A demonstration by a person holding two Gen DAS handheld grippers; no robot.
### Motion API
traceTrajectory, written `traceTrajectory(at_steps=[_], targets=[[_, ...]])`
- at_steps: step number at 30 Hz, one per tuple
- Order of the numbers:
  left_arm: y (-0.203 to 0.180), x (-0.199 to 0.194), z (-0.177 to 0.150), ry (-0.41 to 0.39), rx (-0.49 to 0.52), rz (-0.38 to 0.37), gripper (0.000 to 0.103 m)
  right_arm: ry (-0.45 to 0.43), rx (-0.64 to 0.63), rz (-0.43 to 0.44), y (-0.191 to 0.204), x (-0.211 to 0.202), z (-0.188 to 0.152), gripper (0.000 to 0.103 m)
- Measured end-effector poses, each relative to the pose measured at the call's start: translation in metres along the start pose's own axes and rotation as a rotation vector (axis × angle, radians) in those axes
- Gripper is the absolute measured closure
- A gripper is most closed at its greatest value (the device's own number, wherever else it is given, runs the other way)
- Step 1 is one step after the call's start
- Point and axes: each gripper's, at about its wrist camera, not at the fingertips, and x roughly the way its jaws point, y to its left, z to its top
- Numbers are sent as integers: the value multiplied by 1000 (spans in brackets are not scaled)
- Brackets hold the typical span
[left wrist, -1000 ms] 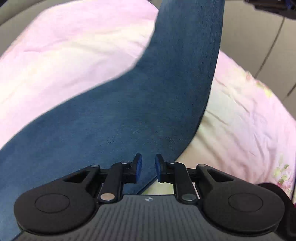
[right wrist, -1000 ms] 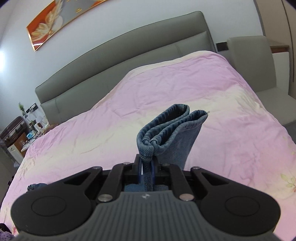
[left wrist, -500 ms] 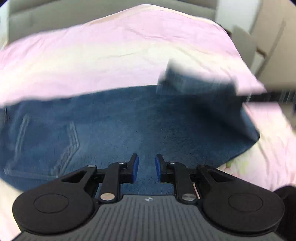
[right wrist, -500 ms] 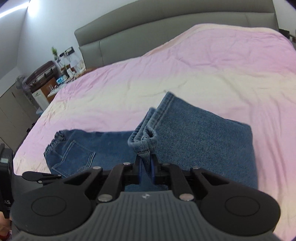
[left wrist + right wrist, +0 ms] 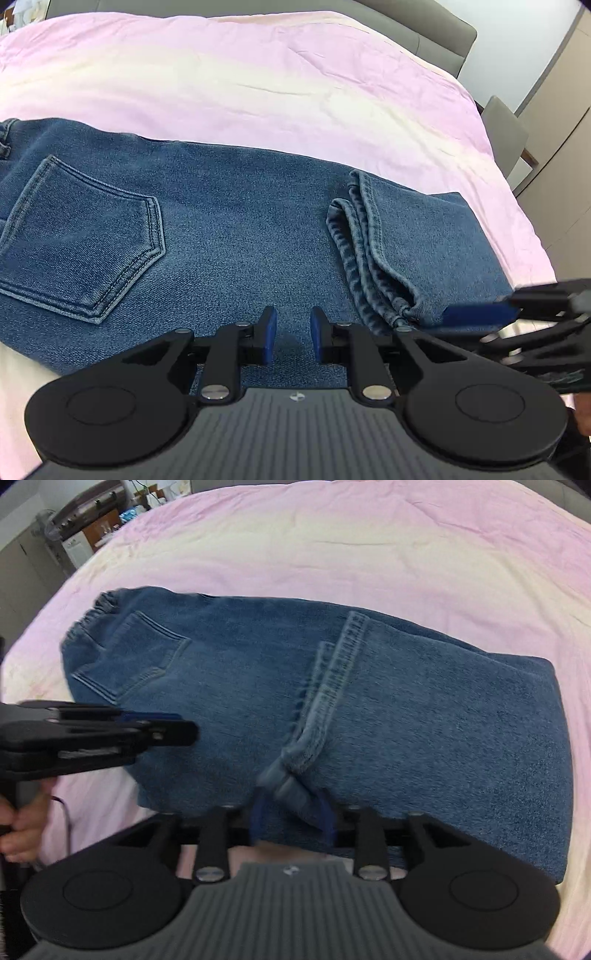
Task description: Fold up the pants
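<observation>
Blue denim pants [image 5: 229, 221] lie flat on the bed, back pocket [image 5: 85, 236] at the left, leg ends folded over onto the middle, cuffs [image 5: 369, 251] bunched. They also show in the right wrist view [image 5: 424, 720]. My left gripper [image 5: 293, 334] is open and empty just above the denim near its front edge; it shows from the side in the right wrist view [image 5: 173, 731]. My right gripper [image 5: 291, 812] has its fingers spread around the cuff corner [image 5: 291, 779]; it looks open. It shows in the left wrist view [image 5: 480, 315] at the cuffs.
A pink and cream bedspread [image 5: 258, 74] covers the bed, with a grey headboard [image 5: 436, 33] behind. A chair [image 5: 506, 136] stands at the right. Furniture with clutter [image 5: 92, 531] stands beyond the bed's left side.
The right gripper carried the leg ends down and to the left, laid them over the pants, and its fingers opened. The left gripper stayed open and came to hover over the flat denim.
</observation>
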Motion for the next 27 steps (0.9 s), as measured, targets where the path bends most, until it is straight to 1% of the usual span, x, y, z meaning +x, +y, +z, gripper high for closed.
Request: traceTrajectory(at_steps=[2,4,5,7,9,10,12,15,17,18,20,22,25,26,27], targets=[[-3,2,1,-4,-1,6,79,-33,-8,-4,4,-3,11,55],[-4,4,2,-12,-14,9,79,-45,-7,-62,8,5,24,56],[-3,3,2,-12,-24,4,79,-30,5,-81,7,14,28,57],[-1,4,4,-13,-40,-3,79,26,43,-93,3,35,31,63],[-1,5,6,-13,-54,-10,79,59,73,-108,-6,44,27,72],[-2,5,8,-13,-61,-14,79,51,73,-104,-7,46,25,75],[-3,6,11,-14,-83,-45,79,34,95,-77,-11,44,23,87],[-4,13,16,-4,-134,-124,78,2,101,-39,-14,25,21,91],[-4,18,18,4,-174,-173,72,-12,114,3,-17,8,18,91],[-4,21,19,9,-190,-190,71,-14,120,23,-19,0,16,91],[-6,28,21,20,-212,-212,64,-17,103,40,-19,-11,10,91],[-10,36,23,34,-230,-210,58,-8,108,56,-21,-12,3,92],[-13,49,23,60,-251,-203,50,-7,133,75,-25,-2,-6,92],[-14,54,23,65,-254,-194,45,-8,149,84,-28,3,-7,92],[-16,58,22,67,-255,-180,43,-9,162,92,-31,8,-8,92]])
